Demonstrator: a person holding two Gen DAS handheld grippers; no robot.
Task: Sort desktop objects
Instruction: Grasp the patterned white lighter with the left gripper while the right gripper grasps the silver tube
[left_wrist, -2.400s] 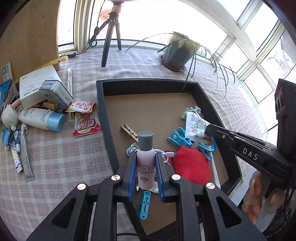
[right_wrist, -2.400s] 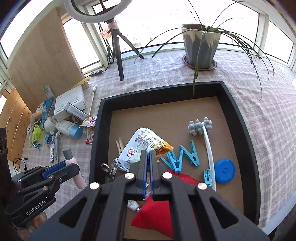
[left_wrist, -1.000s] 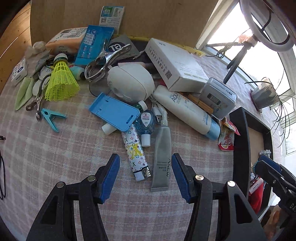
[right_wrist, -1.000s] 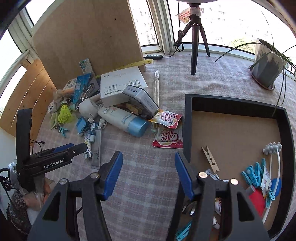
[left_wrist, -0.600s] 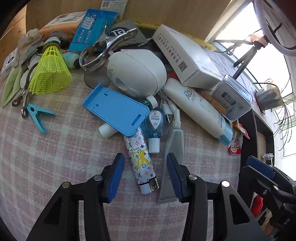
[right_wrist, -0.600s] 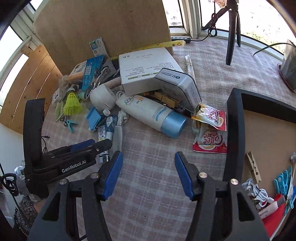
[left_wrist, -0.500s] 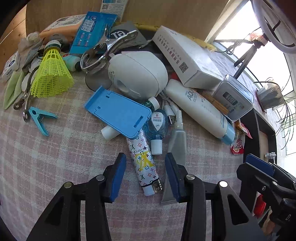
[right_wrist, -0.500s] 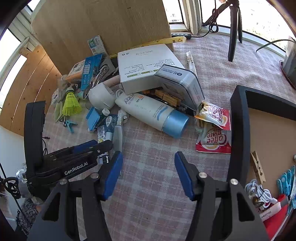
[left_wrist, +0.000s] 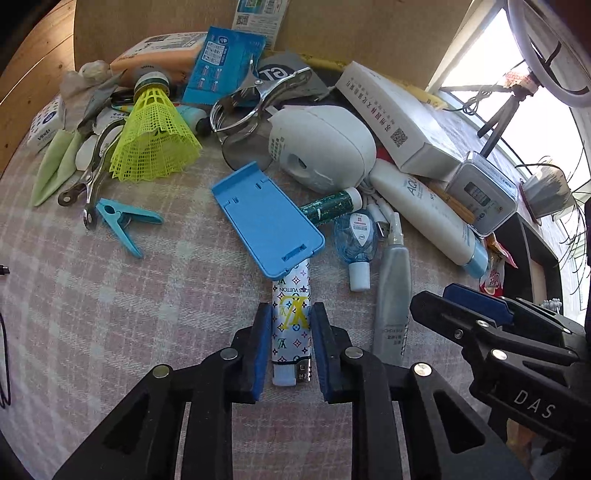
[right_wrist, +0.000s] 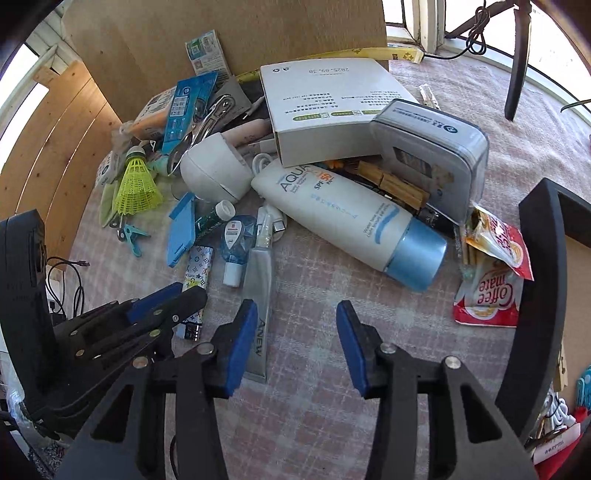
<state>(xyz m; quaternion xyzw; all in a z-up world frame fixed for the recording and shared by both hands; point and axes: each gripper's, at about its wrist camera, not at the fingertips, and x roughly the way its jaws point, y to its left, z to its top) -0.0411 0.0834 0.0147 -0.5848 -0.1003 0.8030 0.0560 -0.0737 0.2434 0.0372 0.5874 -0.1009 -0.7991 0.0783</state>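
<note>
As the left gripper (left_wrist: 290, 345) comes down: its jaws are closing, blue pads either side of the patterned lighter (left_wrist: 291, 328) but with slivers of gap, not yet pressing.
Lighter: flat on the checked tablecloth (left_wrist: 110, 314), far end tucked under the blue phone stand (left_wrist: 267, 225).
Right gripper (right_wrist: 293, 345): jaws apart and closing, only cloth between them.
Grey tube (right_wrist: 258, 295): just beside the right gripper's left pad.
Black tray (right_wrist: 541, 295): at the right.

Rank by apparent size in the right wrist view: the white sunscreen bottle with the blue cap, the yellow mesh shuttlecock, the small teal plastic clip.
1. White sunscreen bottle with blue cap, largest by far.
2. Yellow mesh shuttlecock.
3. Small teal plastic clip, smallest.
The bottle lies nearer the camera, which exaggerates its lead.
</note>
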